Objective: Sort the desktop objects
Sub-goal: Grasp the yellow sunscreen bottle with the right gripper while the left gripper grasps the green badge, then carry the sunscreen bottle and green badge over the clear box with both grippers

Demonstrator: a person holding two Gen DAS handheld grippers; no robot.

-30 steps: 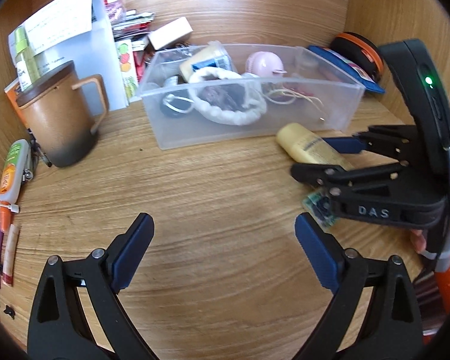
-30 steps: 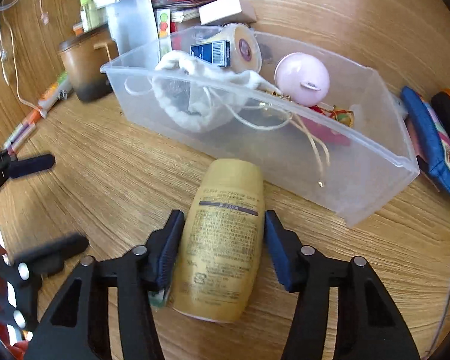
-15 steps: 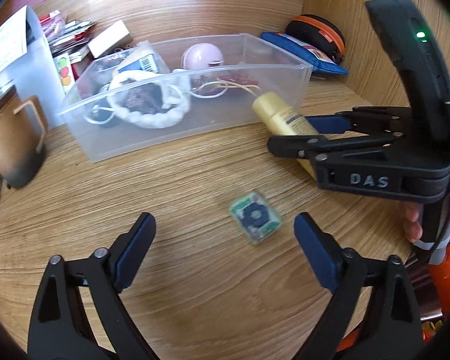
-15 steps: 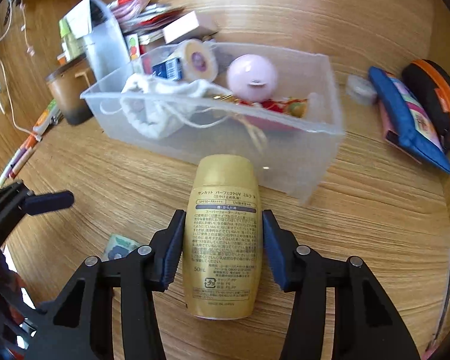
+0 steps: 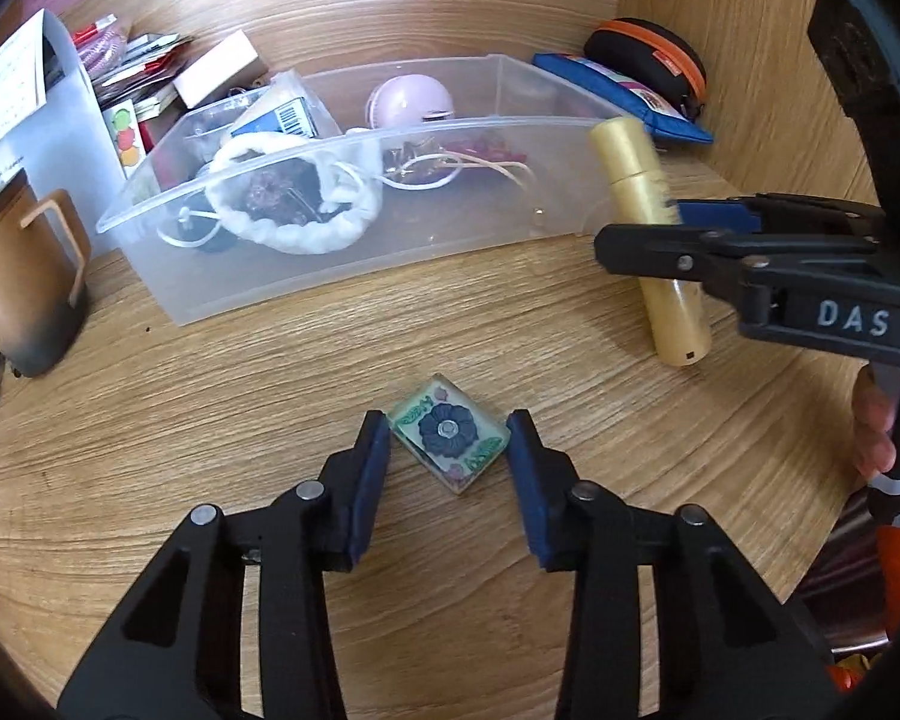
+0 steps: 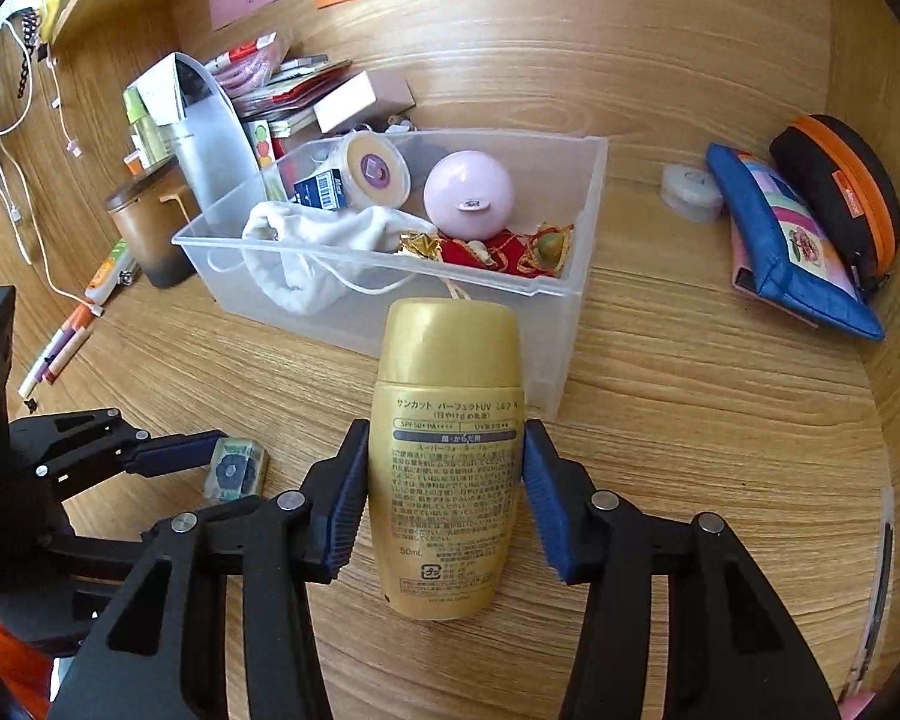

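Observation:
My right gripper (image 6: 444, 480) is shut on a gold sunscreen bottle (image 6: 447, 456) and holds it above the desk, near the clear plastic bin (image 6: 564, 324). The bottle also shows in the left wrist view (image 5: 648, 210). My left gripper (image 5: 447, 450) is low over the desk, its blue pads on either side of a small square flower tile (image 5: 448, 432); the pads stand at the tile's corners with small gaps visible. The tile lies flat on the wood and shows in the right wrist view (image 6: 237, 468) beside the left gripper's fingers (image 6: 174, 456).
The bin (image 5: 270, 288) holds a white drawstring pouch (image 5: 294, 204), a pink ball (image 6: 468, 195), a round tub and red-gold trinkets. A brown mug (image 5: 24, 276) stands left, pens (image 6: 60, 348) lie far left. A blue pouch (image 6: 792, 252) and black-orange case (image 6: 840, 192) lie right.
My left gripper moved forward to the flower tile and narrowed its jaws around it. My right gripper lifted the gold bottle higher, toward the bin.

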